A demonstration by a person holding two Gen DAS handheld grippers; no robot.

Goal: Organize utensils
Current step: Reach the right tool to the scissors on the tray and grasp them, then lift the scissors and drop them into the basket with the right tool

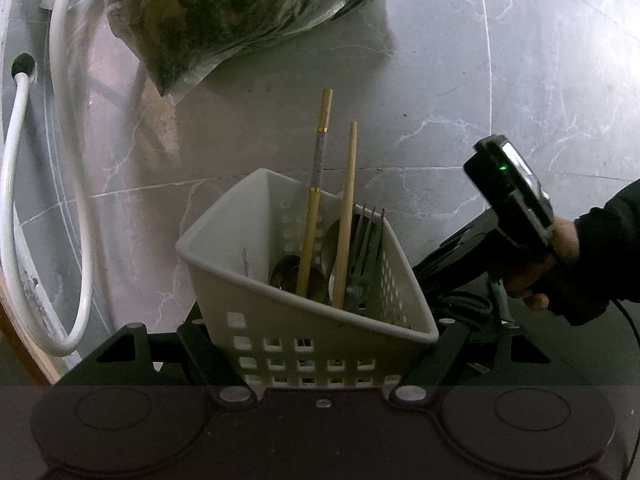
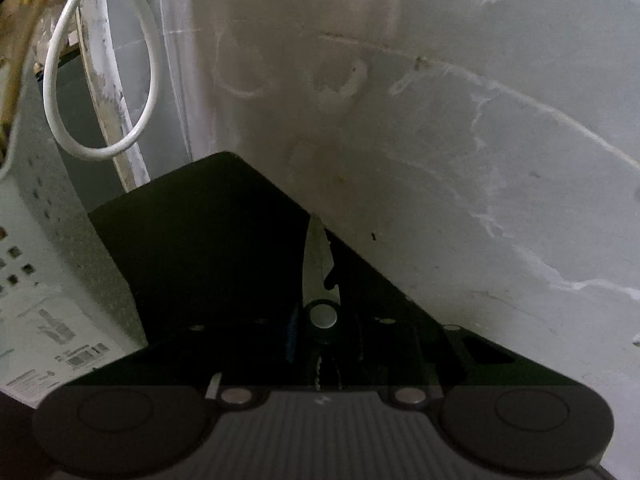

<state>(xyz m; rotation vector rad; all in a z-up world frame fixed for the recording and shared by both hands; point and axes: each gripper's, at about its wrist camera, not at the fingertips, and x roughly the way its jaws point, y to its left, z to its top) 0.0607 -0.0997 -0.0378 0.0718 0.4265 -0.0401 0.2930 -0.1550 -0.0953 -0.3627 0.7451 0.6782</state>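
Observation:
A white perforated basket (image 1: 312, 320) sits between the fingers of my left gripper (image 1: 320, 344), which is shut on its lower walls. Two wooden chopsticks (image 1: 316, 200), a fork (image 1: 366, 248), a spoon and small metal ladles (image 1: 288, 276) stand inside it. In the right wrist view my right gripper (image 2: 314, 236) is shut on a pair of scissors (image 2: 318, 264). Their steel blade and pivot screw show between the black fingers (image 2: 200, 240). The basket's side (image 2: 44, 240) is just left of that gripper. A hand in a dark sleeve (image 1: 560, 248) holds the right gripper beside the basket.
A clear plastic bag of dark leafy greens (image 1: 240, 12) lies on the grey marble surface (image 1: 480, 80) behind the basket. White hoses (image 1: 68, 200) loop down at the far left, one of them seen again as a white hose (image 2: 100, 152). A wooden edge (image 1: 20, 344) runs along the lower left.

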